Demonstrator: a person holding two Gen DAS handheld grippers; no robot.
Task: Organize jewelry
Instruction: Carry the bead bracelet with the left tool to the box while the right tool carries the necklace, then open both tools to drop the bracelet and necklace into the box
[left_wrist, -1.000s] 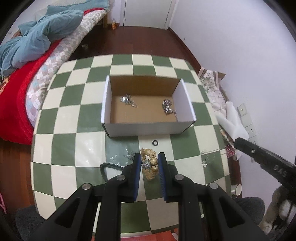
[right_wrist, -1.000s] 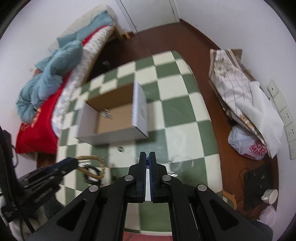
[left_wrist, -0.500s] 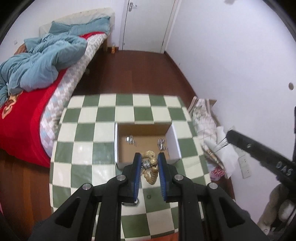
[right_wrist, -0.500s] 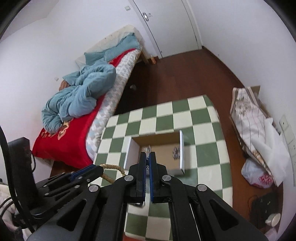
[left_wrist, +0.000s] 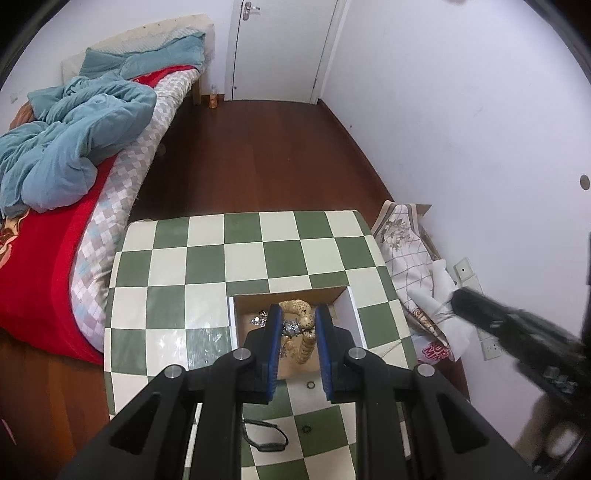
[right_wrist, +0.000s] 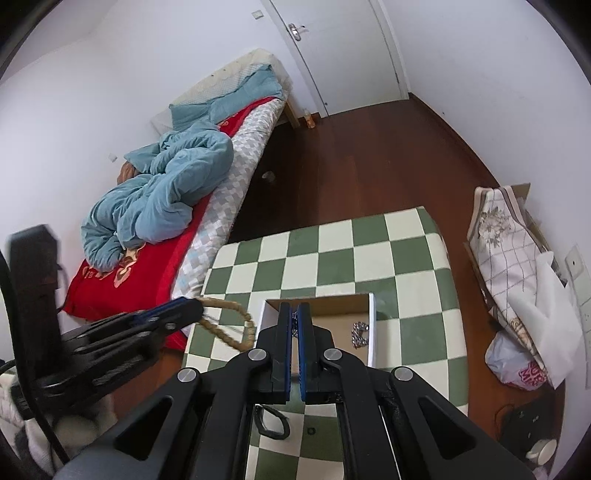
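Observation:
My left gripper (left_wrist: 297, 326) is shut on a tan beaded bracelet (left_wrist: 304, 334) with a silver clasp and holds it high above the open cardboard box (left_wrist: 232, 325) on the checkered table (left_wrist: 207, 266). In the right wrist view the left gripper (right_wrist: 184, 308) carries the bracelet (right_wrist: 236, 325) left of the box (right_wrist: 372, 332). Silver jewelry (right_wrist: 358, 334) lies in the box. My right gripper (right_wrist: 294, 325) is shut and empty, high above the table.
A black band (left_wrist: 266, 439) and two small rings (left_wrist: 311, 385) lie on the table near its front edge. A bed with a blue quilt (left_wrist: 70, 147) stands left. Bags and a floral cushion (left_wrist: 406, 251) lie on the floor at right.
Both grippers have risen well above the table. The left one lifted the bracelet off the table and now holds it over the box.

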